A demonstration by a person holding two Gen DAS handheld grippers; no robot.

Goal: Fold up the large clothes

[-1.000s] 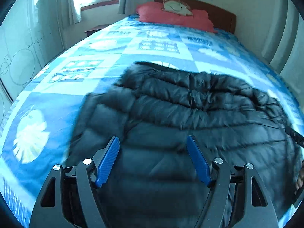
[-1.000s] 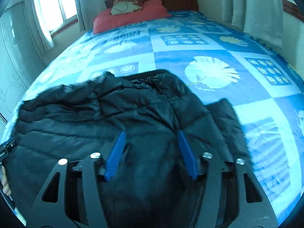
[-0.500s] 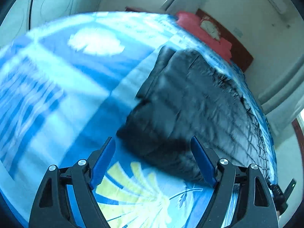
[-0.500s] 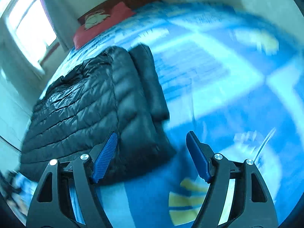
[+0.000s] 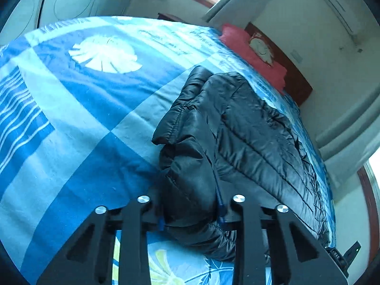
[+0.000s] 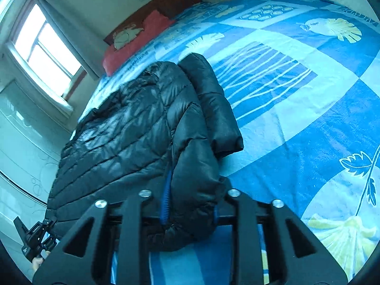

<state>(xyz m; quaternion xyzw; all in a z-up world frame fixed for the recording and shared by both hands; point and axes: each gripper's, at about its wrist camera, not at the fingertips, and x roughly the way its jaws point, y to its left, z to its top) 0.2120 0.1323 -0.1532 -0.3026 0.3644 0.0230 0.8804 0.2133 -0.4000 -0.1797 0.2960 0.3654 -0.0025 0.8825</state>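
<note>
A black puffer jacket (image 5: 261,137) lies spread on the bed, one sleeve (image 5: 190,99) folded along its left side. My left gripper (image 5: 190,204) is at the jacket's near left corner. Its jaws are closing, with bunched fabric pressed between the blue pads (image 5: 219,199). In the right wrist view the jacket (image 6: 123,137) has its other sleeve (image 6: 213,99) lying along the right side. My right gripper (image 6: 191,201) is at the near right corner, jaws closing, its pads (image 6: 167,194) pinching a puffed fold. Each view shows the opposite gripper small at the jacket's far corner.
The bed cover (image 5: 83,118) is blue with white and yellow leaf prints and stretches wide on both sides (image 6: 308,118). A red pillow (image 5: 251,54) lies by the wooden headboard. A window (image 6: 45,47) and pale wardrobe doors stand along the wall.
Both grippers moved apart from over the jacket's middle to its near corners and rolled. Their wide-open jaws have come together on the fabric.
</note>
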